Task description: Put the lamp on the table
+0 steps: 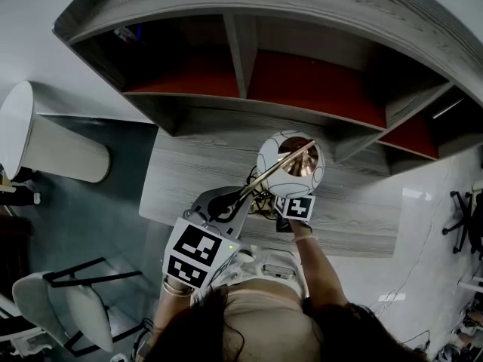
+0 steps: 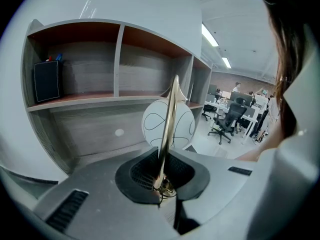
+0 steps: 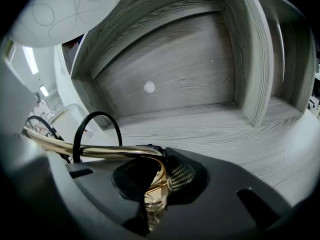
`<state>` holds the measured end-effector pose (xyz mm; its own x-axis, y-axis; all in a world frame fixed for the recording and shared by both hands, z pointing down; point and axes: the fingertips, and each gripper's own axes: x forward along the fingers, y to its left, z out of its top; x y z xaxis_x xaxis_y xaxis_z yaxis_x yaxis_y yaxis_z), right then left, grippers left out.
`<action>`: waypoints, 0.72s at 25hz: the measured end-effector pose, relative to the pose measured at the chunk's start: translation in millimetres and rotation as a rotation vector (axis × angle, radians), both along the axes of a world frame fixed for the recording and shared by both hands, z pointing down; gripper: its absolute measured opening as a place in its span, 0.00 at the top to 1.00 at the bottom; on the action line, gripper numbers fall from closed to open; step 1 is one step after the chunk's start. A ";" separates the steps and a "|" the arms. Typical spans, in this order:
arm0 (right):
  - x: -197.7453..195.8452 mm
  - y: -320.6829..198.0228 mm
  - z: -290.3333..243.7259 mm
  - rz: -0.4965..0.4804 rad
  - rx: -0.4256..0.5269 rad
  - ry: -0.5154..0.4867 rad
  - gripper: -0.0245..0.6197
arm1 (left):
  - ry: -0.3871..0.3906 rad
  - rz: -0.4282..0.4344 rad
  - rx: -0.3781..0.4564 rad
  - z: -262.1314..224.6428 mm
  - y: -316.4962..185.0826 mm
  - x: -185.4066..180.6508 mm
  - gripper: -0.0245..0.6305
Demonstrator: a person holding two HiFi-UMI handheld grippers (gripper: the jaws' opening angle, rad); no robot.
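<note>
The lamp has a white globe shade (image 1: 290, 164) with thin line patterns and a gold stem (image 1: 272, 173). It is held tilted above the grey wooden table (image 1: 355, 221). My left gripper (image 1: 226, 200) is shut on the stem, which rises between the jaws (image 2: 168, 129) toward the globe (image 2: 186, 125). My right gripper (image 1: 287, 199) sits just under the globe, shut on a curved gold part of the lamp (image 3: 105, 151). A black cable (image 3: 95, 126) loops beside it, and the globe (image 3: 60, 9) fills that view's top left.
Open shelves with red backs (image 1: 317, 81) stand behind the table. One compartment holds a black box (image 2: 47, 80). A white cylinder (image 1: 53, 145) lies at the left and a chair (image 1: 68, 300) at the lower left. Office chairs (image 2: 227, 121) stand farther off.
</note>
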<state>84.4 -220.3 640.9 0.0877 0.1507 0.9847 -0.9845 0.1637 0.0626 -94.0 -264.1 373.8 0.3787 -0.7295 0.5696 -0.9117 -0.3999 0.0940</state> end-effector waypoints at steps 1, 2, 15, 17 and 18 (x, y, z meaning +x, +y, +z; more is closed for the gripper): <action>-1.0 -0.1 0.1 0.000 0.003 -0.003 0.89 | -0.001 0.000 -0.003 0.8 1.3 -0.2 0.93; -2.0 -0.8 -0.1 0.000 0.009 -0.005 0.89 | -0.002 0.000 -0.005 1.3 2.3 -0.3 0.93; 1.4 -19.8 13.2 -0.003 0.098 0.001 0.89 | -0.007 -0.008 0.032 1.2 4.0 -2.8 0.93; 6.9 -19.4 18.6 -0.002 0.086 0.024 0.89 | -0.010 -0.010 0.035 1.7 3.8 -2.9 0.93; 3.2 -25.1 18.3 -0.009 0.115 0.004 0.89 | -0.011 -0.009 0.032 2.1 3.7 -2.7 0.93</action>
<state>87.6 -245.5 659.2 0.0925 0.0362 0.9951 -0.9827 0.1644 0.0853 -96.7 -260.4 375.9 0.3658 -0.7507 0.5500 -0.9163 -0.3941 0.0716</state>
